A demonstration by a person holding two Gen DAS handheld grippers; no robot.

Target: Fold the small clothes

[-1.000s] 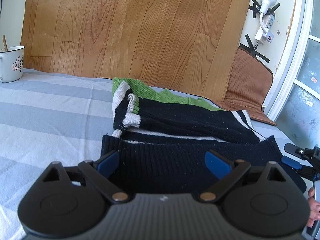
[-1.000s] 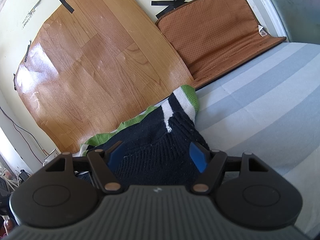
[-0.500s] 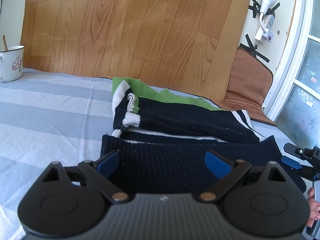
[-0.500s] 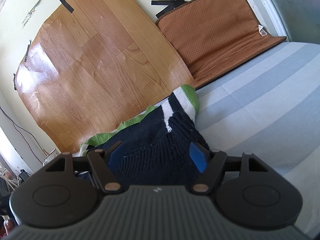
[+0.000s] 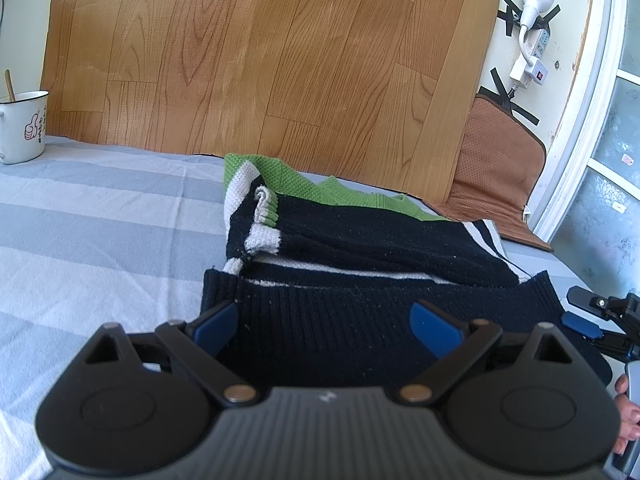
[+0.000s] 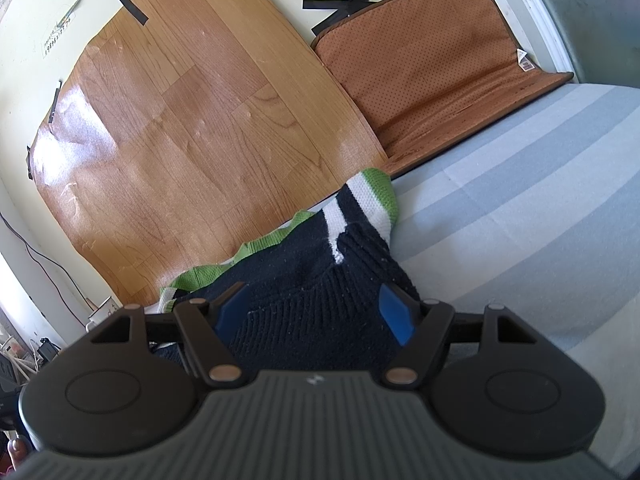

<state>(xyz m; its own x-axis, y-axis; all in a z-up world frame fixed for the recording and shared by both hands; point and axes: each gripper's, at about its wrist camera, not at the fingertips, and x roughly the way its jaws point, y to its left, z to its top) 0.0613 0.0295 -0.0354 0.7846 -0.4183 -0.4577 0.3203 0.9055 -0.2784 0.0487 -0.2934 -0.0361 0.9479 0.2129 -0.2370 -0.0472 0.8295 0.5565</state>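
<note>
A small black knit sweater (image 5: 360, 248) with white and green stripes lies partly folded on the striped bed sheet (image 5: 100, 220). Its sleeves are folded across the body. My left gripper (image 5: 326, 322) is open, its blue pads either side of the ribbed black hem at the sweater's near left part. My right gripper (image 6: 316, 312) is open over the hem's right corner, and its fingertips show at the right edge of the left wrist view (image 5: 584, 312). The sweater also shows in the right wrist view (image 6: 320, 280).
A white enamel mug (image 5: 22, 126) stands at the far left of the bed. A wood-pattern sheet (image 5: 260, 60) and a brown mat (image 6: 432, 72) lean on the wall behind. A lamp and power strip (image 5: 532, 20) hang at the right.
</note>
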